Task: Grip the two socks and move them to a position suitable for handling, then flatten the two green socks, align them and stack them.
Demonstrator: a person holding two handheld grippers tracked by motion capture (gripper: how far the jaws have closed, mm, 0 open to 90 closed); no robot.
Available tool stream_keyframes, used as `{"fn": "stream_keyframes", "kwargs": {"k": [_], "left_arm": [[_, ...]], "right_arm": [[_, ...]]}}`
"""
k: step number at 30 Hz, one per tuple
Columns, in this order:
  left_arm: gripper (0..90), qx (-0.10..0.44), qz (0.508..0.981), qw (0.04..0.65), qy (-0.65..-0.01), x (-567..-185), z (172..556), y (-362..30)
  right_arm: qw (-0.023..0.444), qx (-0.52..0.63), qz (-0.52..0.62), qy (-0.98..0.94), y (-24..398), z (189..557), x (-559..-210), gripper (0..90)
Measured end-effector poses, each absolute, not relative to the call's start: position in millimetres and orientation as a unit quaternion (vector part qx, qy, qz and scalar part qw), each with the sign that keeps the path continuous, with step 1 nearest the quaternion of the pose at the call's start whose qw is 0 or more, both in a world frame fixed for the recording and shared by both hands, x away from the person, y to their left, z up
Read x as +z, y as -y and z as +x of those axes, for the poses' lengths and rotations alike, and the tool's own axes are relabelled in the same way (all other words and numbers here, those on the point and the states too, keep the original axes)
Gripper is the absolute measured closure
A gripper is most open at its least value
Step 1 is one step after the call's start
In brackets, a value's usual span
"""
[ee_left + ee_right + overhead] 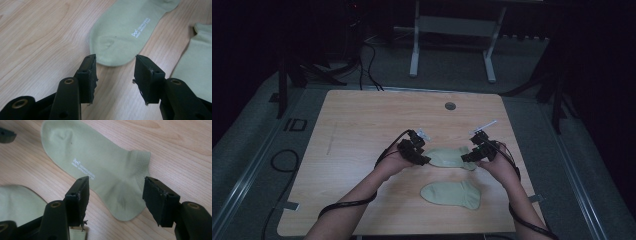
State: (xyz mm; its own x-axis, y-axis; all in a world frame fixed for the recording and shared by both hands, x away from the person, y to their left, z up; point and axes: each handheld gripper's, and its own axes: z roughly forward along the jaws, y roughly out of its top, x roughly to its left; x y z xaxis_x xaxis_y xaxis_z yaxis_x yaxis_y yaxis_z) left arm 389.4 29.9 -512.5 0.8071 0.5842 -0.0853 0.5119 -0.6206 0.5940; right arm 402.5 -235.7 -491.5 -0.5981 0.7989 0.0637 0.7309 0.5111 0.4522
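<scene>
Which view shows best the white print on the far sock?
The left gripper view: the white print is sharpest there. The right gripper view shows it blurrier. The high view shows the far sock without visible print.

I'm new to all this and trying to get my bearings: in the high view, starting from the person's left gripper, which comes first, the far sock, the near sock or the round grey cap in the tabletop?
From the left gripper:
1. The far sock, just right of its jaws.
2. The near sock, toward the person, lower right.
3. The round grey cap, near the table's far edge.
</scene>
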Motion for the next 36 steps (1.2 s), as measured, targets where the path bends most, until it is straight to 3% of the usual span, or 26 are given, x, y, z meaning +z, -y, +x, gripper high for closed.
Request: {"fn": "stream_keyframes", "kwargs": {"k": [5,16,26,36], "left_arm": [[50.7,0.053,0.901,0.309,-0.299,-508,380,-35],[50.7,0.032,0.908,0.316,-0.274,-508,338,-38],[50.8,0.016,0.915,0.304,-0.266,-528,315,-33],[60.6,0.038,0.925,0.282,-0.253,-543,306,-27]], "right_arm": [[0.077,0.227,0.442,-0.864,239,395,-491,37.0],[0.061,0.246,0.423,-0.87,254,360,-495,54.9],[0.053,0.247,0.422,-0.871,270,319,-513,58.3],[0.076,0.2,0.409,-0.887,267,299,-535,59.9]]}}
